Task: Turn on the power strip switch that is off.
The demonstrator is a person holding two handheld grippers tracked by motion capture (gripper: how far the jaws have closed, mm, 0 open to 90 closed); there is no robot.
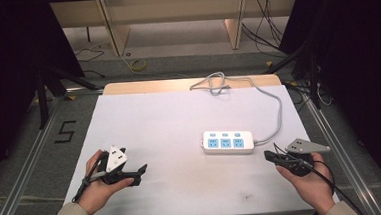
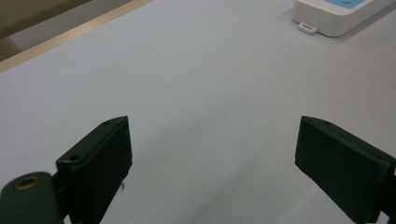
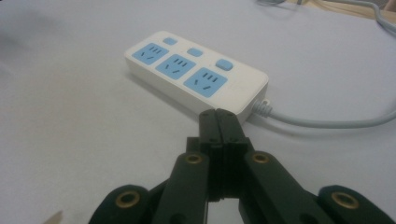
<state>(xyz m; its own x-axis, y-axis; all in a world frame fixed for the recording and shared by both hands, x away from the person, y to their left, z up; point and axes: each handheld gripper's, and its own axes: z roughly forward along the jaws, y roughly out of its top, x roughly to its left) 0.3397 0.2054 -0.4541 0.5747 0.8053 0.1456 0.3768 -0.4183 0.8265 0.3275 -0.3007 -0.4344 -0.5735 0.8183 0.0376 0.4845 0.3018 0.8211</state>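
Right claw (image 3: 218, 122) closed, empty, at the power strip (image 3: 196, 72); left claw (image 1: 137, 173) open.
A careless push could slide the strip across the surface (image 1: 169, 124).

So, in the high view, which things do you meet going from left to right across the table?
Left gripper → power strip → right gripper.

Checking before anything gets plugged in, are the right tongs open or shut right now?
Shut. In the right gripper view the right tongs have both black jaws pressed flat together with nothing between them, tips just short of the power strip.
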